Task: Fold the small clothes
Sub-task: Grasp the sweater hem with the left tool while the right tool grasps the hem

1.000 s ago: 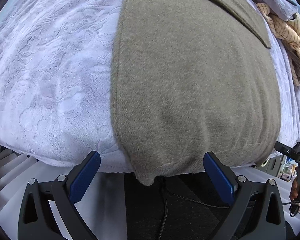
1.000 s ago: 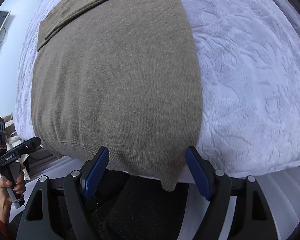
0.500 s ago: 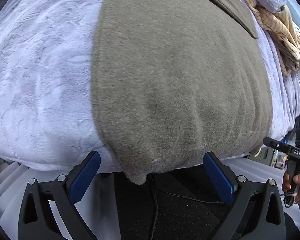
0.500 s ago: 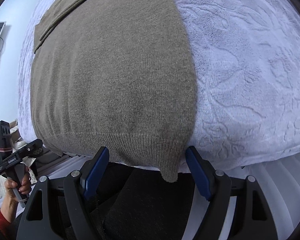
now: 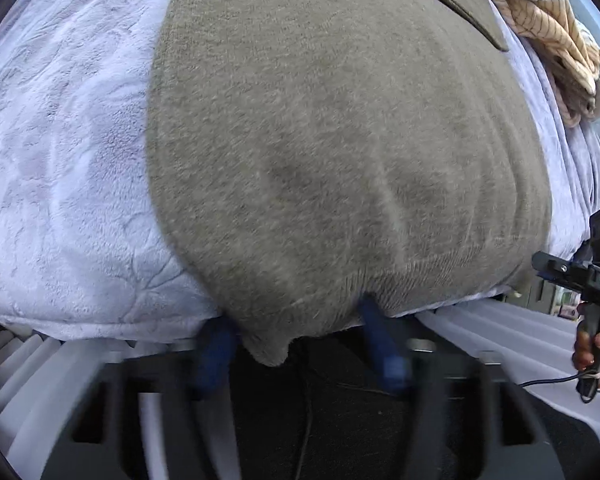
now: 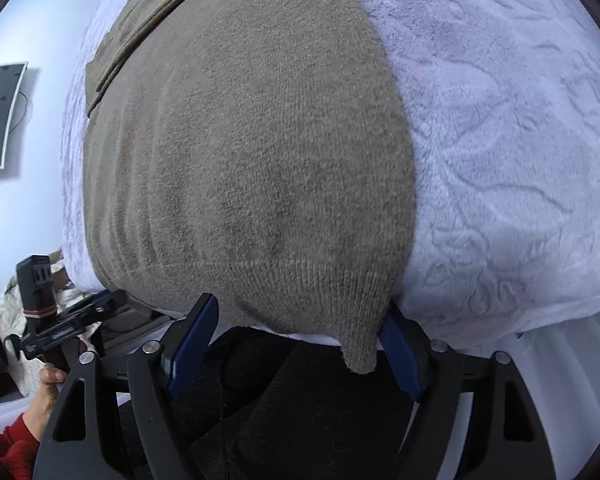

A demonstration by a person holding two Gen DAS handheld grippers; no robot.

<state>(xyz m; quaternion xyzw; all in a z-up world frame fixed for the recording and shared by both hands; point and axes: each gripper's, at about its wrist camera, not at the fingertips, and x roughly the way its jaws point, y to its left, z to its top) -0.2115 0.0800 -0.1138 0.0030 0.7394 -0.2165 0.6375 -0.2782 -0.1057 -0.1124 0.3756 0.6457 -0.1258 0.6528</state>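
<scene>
A taupe knit sweater (image 5: 340, 140) lies flat on a bed under a pale lilac blanket (image 5: 60, 160), its ribbed hem hanging a little over the near edge of the bed. That overhang is likely why both tools come in here: a free edge can be pinched without digging into the blanket.

The left hand-held gripper (image 5: 296, 344) straddles the hem's left corner. Its jaws are closing, motion-blurred, with the corner between the blue pads, which look close to the knit but not yet clearly pressing it. The right hand-held gripper (image 6: 296, 344) straddles the hem's right corner (image 6: 360, 356). Its jaws are closing too, with the cloth between them and a gap visible at the left pad. Taking both corners at once would keep the hem straight while it is carried up over the sweater's body for a fold.

A second ago both pairs of jaws stood wide apart on either side of the hem; now they are noticeably narrower. The sweater also fills more of each view than it did then.

Beyond the sweater's far end lies a heap of striped beige cloth (image 5: 548, 40).
</scene>
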